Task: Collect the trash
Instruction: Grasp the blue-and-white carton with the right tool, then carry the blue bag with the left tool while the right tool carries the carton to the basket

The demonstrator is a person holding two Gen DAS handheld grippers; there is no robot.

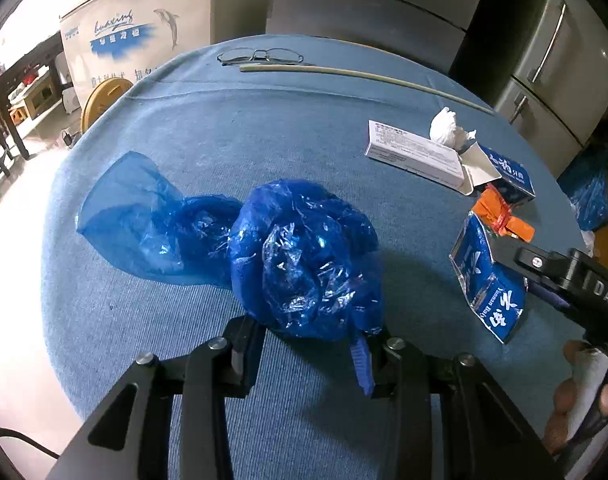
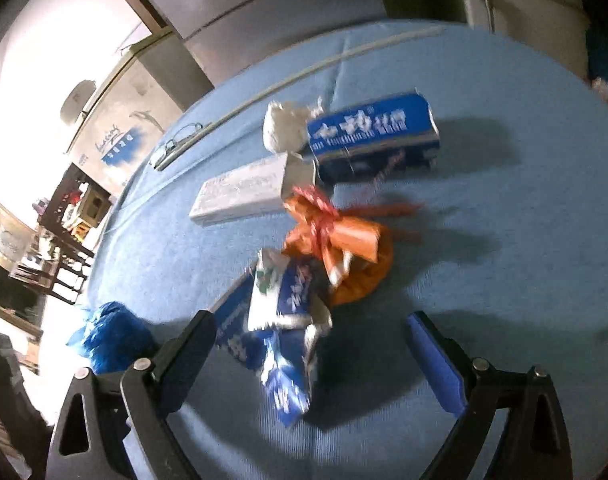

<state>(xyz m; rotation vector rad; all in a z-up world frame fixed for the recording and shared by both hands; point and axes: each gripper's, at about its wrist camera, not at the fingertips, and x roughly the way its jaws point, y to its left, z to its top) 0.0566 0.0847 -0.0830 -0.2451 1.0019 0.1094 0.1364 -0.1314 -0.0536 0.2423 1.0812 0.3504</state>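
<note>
My left gripper [image 1: 309, 346] has its jaws around the near end of a crumpled blue plastic bag [image 1: 304, 256] on the blue tablecloth; the bag fills the gap, so I cannot tell if it is pinched. My right gripper [image 2: 311, 340] is open, its jaws on either side of a crushed blue and white packet [image 2: 280, 332], which also shows in the left wrist view [image 1: 485, 280]. Beyond it lie an orange wrapper [image 2: 339, 240], a white box [image 2: 244, 192], a blue carton [image 2: 375, 136] and a white crumpled tissue [image 2: 282, 128].
The round table [image 1: 232, 128] has a blue cloth. Glasses [image 1: 260, 56] and a long pale stick [image 1: 363, 76] lie at its far edge. A grey fridge [image 1: 559, 60] and a white chest freezer [image 1: 144, 28] stand behind. Chairs stand far left.
</note>
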